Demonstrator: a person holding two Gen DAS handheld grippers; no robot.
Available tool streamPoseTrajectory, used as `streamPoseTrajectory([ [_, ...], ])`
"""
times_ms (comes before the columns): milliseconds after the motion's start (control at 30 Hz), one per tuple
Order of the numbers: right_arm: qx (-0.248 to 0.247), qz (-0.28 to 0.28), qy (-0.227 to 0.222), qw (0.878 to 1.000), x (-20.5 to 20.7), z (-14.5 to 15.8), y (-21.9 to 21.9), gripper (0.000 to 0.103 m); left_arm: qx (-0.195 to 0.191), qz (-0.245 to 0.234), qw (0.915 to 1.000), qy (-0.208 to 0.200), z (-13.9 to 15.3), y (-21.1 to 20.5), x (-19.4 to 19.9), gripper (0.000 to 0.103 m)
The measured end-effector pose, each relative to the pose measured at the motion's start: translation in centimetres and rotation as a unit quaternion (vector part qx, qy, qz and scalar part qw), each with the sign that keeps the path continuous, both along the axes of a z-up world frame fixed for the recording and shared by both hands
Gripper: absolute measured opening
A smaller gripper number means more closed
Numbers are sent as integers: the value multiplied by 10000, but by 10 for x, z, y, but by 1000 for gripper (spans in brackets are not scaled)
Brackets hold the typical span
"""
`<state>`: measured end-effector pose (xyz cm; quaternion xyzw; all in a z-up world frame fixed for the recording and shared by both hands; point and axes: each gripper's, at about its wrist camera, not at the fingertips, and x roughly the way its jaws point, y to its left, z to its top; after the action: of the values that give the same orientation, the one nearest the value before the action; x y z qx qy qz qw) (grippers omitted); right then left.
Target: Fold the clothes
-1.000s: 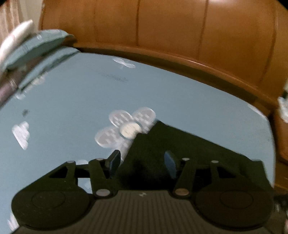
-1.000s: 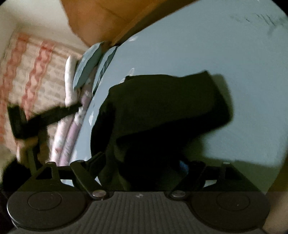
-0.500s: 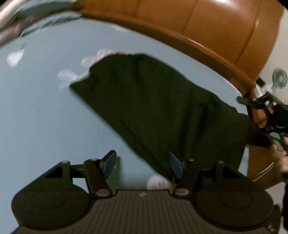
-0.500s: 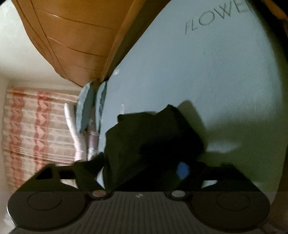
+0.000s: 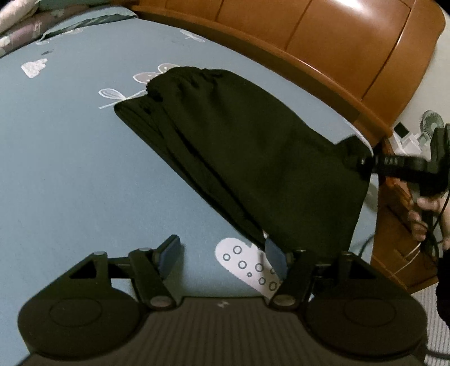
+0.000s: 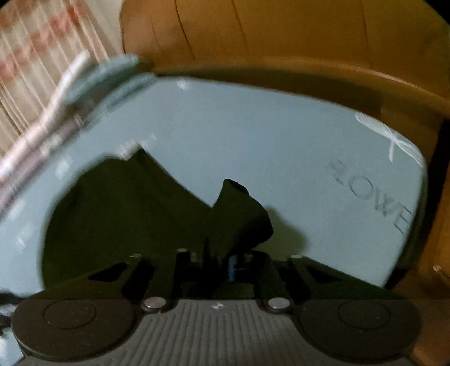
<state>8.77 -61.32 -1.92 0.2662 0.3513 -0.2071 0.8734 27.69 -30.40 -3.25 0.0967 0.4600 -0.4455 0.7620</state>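
A black garment (image 5: 253,146) lies on the light blue bed sheet (image 5: 84,169), its gathered waistband at the far left. Its right corner is lifted off the sheet, pinched by my right gripper (image 5: 362,163), which a hand (image 5: 422,216) holds. In the right wrist view the jaws of the right gripper (image 6: 218,261) are closing, nearly together, with a fold of the black garment (image 6: 126,202) bunched between them. My left gripper (image 5: 222,253) stands open just above the sheet at the garment's near edge. The cloth's lower corner drapes past the right fingertip (image 5: 274,250), and only sheet shows between the fingers.
A curved wooden headboard (image 5: 309,33) runs behind the bed. Pillows (image 5: 84,22) are stacked at the far left corner. A wooden nightstand (image 5: 399,225) with a small fan (image 5: 430,126) stands right of the bed. A striped curtain (image 6: 33,56) hangs beyond the pillows.
The right gripper's jaws went from wide to nearly together on the black cloth while the wrist rolled. The left gripper swung across the bed, then held still beside the garment's near edge.
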Motion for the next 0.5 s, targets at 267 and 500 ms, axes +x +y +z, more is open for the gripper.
streamPoseTrajectory([
  [267, -1073, -199, 177, 9939, -30, 29, 32, 57, -17, -259, 9977, -621, 34, -32, 13, 69],
  [500, -930, 634, -179, 9935, 7, -2, 24, 56, 34, -809, 9908, -1089, 21, -99, 24, 69],
])
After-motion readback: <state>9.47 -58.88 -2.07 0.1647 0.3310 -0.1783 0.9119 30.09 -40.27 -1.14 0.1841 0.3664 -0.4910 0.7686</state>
